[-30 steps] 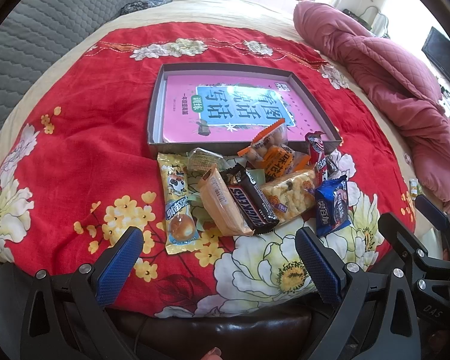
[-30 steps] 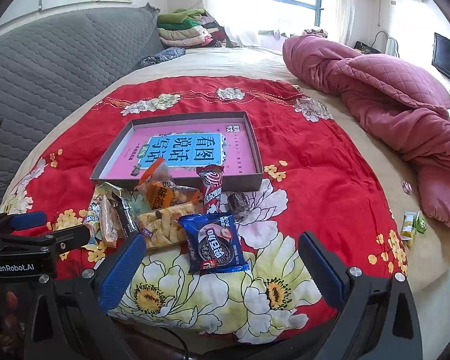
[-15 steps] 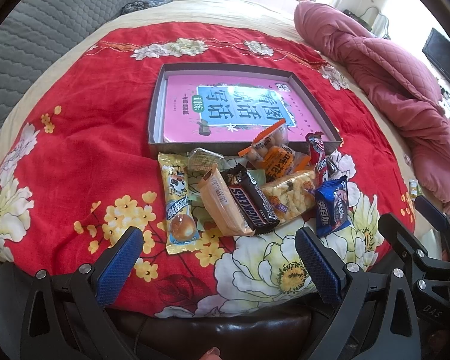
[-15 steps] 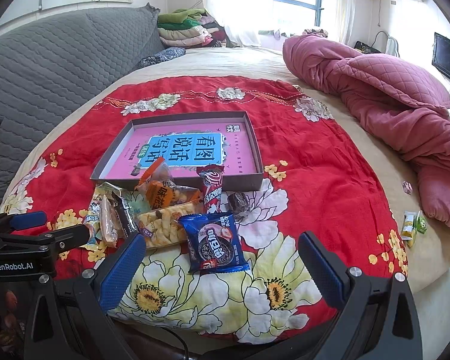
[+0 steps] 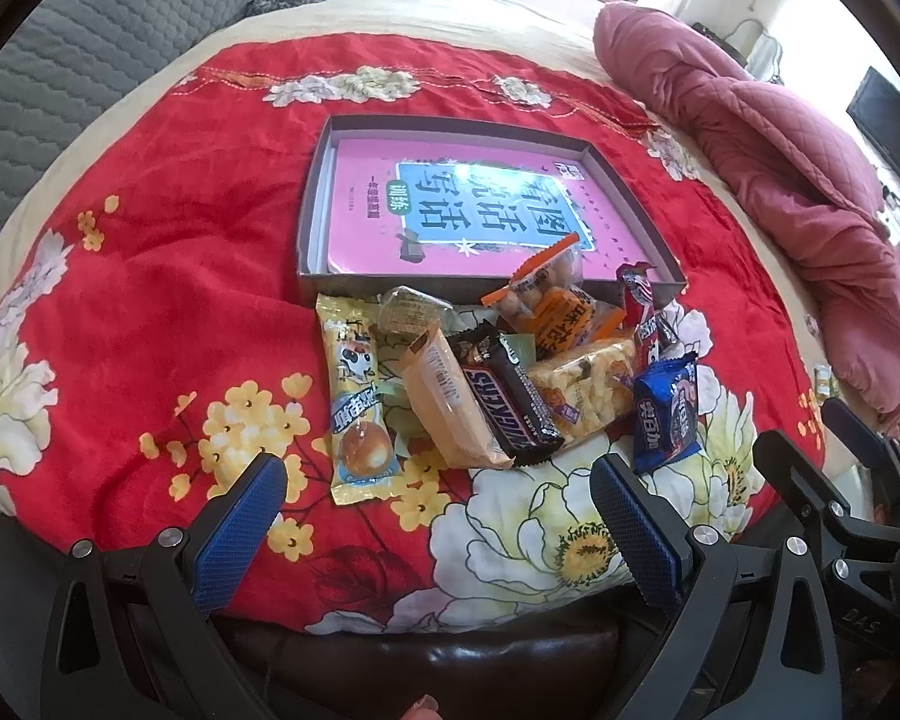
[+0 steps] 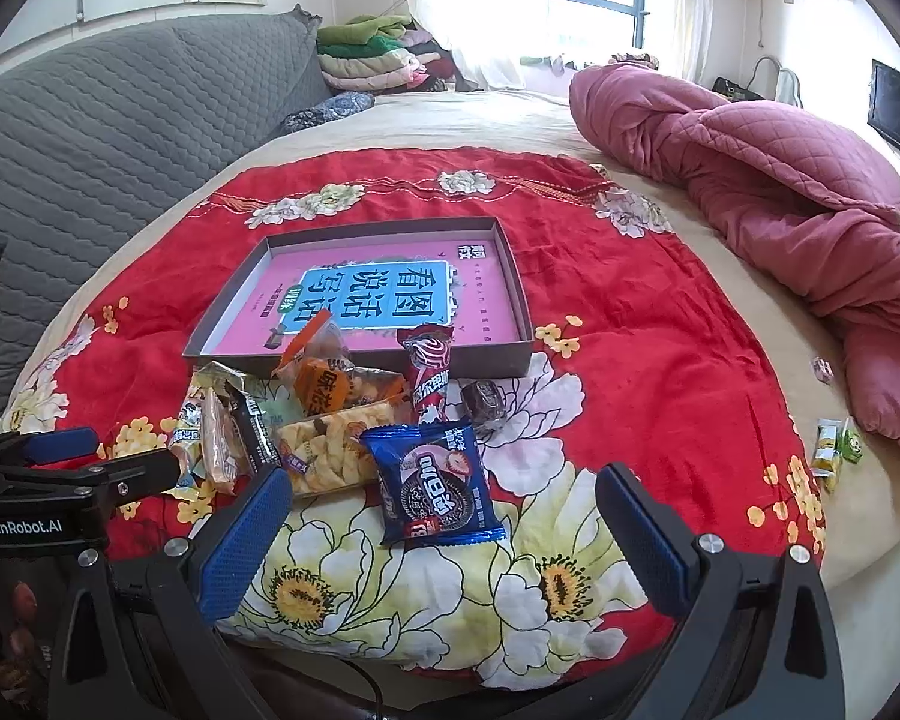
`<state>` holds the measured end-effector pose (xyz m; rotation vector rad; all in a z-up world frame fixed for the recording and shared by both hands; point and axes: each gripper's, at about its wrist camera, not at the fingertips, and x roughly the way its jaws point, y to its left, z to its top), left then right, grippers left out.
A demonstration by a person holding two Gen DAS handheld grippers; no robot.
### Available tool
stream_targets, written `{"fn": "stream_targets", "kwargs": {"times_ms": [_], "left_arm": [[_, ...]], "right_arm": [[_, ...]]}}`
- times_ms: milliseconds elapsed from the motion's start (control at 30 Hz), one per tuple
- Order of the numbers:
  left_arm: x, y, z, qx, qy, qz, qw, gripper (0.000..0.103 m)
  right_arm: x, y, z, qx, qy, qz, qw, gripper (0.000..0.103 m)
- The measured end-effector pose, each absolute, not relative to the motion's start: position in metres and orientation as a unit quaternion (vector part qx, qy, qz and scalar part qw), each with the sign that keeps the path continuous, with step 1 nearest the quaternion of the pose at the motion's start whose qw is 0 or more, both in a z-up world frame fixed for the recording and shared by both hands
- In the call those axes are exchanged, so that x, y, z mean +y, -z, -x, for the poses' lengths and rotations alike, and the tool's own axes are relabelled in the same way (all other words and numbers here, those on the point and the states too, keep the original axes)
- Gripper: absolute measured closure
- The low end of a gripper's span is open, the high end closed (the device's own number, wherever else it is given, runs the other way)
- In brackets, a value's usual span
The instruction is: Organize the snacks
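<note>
Two grippers: we hold the left gripper (image 5: pixel 432 507) and right gripper (image 6: pixel 444 522) with fingers spread wide, empty, low over the red blanket (image 5: pixel 150 312).
Snacks: piled just in front of the box (image 5: pixel 630 180); blue cookie pack (image 6: pixel 432 486) nearest us.
Box: holds a pink book (image 6: pixel 390 294).
</note>
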<state>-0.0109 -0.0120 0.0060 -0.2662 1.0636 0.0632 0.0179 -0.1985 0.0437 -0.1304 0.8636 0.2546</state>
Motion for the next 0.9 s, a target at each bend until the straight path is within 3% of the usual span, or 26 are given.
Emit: {"fn": "stream_targets", "kwargs": {"times_ms": [900], "left_arm": [[0.041, 0.040, -0.008, 0.562, -0.073, 0.154, 0.809, 0.002]], "right_arm": [[-0.208, -0.013, -0.041, 0.485, -0.134, 0.023, 0.864, 0.001]]}}
